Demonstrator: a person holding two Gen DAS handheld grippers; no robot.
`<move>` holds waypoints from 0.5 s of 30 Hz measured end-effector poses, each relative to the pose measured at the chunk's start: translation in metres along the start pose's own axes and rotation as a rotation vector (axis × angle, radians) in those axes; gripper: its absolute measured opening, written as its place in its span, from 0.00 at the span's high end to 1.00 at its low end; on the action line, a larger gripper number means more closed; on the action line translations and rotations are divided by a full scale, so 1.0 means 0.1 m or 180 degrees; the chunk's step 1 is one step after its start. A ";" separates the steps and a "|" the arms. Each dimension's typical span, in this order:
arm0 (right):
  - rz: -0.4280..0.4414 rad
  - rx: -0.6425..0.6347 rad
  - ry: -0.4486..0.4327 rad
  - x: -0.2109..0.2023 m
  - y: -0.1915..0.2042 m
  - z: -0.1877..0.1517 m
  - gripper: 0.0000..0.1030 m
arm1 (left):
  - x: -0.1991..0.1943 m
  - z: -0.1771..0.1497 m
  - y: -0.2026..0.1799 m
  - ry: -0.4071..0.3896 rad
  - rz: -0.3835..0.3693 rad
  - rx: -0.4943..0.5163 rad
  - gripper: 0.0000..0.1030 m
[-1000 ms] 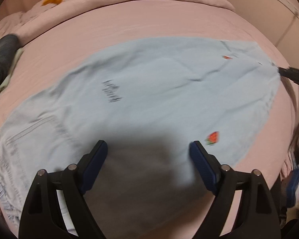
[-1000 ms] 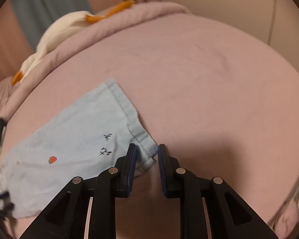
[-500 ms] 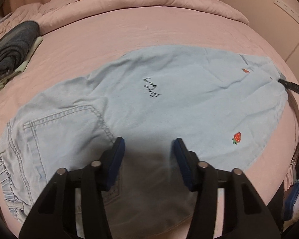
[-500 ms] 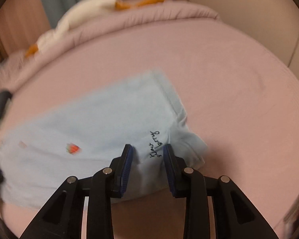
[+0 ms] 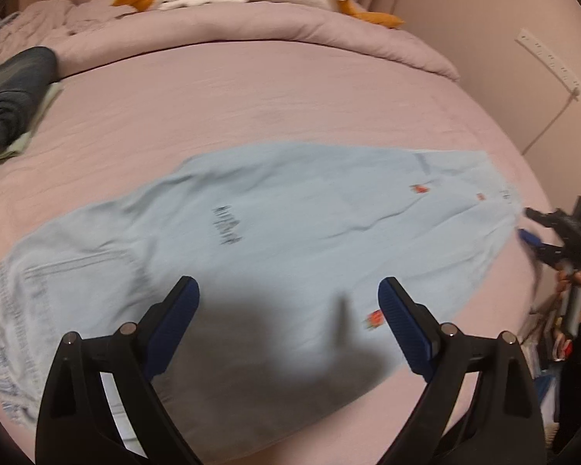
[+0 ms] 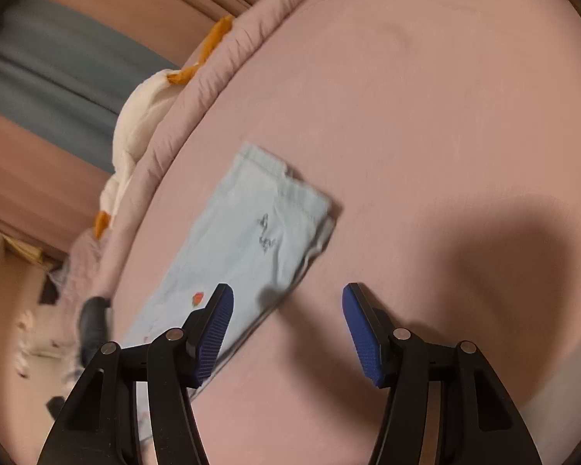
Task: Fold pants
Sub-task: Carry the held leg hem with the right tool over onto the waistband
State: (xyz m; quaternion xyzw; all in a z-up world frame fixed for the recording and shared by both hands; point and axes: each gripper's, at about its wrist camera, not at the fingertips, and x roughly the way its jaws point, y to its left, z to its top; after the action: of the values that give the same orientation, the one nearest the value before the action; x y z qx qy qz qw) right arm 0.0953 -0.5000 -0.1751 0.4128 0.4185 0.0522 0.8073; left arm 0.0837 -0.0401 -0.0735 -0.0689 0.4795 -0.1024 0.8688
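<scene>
The pants lay flat on the pink bed, already doubled lengthwise, it seemed, one leg stacked on the other — a judgement from the single long panel and the layered cuffs. Their long axis ran left to right in the left wrist view: waistband and back pocket at the near left, the cuffs at the far right.

The left gripper hung above the middle of that panel, nearer the waist end, its jaws opening and already spread wide, with cloth below them but nothing pinched. The right gripper was also opening, its fingers parted about halfway and empty; the cuff end lay ahead of them and to the left, with only the panel's near edge under the left finger and bare sheet under the rest. In the left wrist view the right gripper sat just beside the cuffs, apart from them.

So the coming fold would probably turn on the long axis — cuffs carried leftward over the waist. The right hand was the nearer one to the cuffs; the left was better placed for the waist or the mid-line crease.
</scene>
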 end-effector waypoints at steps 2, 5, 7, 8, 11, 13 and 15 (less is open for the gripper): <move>-0.0029 -0.0015 -0.0031 0.01 0.04 -0.05 0.43 | 0.06 0.07 -0.08 0.0033 -0.0207 -0.0064 0.08; -0.0056 -0.0123 -0.0015 0.18 0.18 0.06 0.43 | 0.19 0.15 -0.25 0.0050 -0.0509 -0.0148 0.08; 0.0008 -0.0124 -0.0092 0.22 0.15 0.13 0.43 | 0.27 0.19 -0.33 0.0067 -0.0588 -0.0190 0.08; 0.0054 -0.0099 -0.0145 0.22 0.13 0.15 0.43 | 0.31 0.19 -0.35 0.0090 -0.0612 -0.0220 0.09; 0.0116 -0.0059 -0.0300 0.25 0.10 0.18 0.69 | 0.48 0.15 -0.31 0.0240 -0.0634 -0.0418 0.10; 0.0102 0.0042 -0.0332 0.26 0.05 0.16 0.87 | 0.49 0.11 -0.21 0.0259 -0.0687 -0.0532 0.11; 0.0075 0.0035 -0.0399 0.21 0.09 0.14 0.88 | 0.44 0.08 -0.10 0.0180 -0.0789 -0.0649 0.11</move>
State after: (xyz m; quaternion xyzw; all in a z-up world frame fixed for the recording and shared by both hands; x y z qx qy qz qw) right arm 0.1208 -0.4936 -0.1777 0.4246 0.3624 0.0334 0.8290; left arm 0.1125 -0.0601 -0.1029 -0.2125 0.4996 -0.1615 0.8241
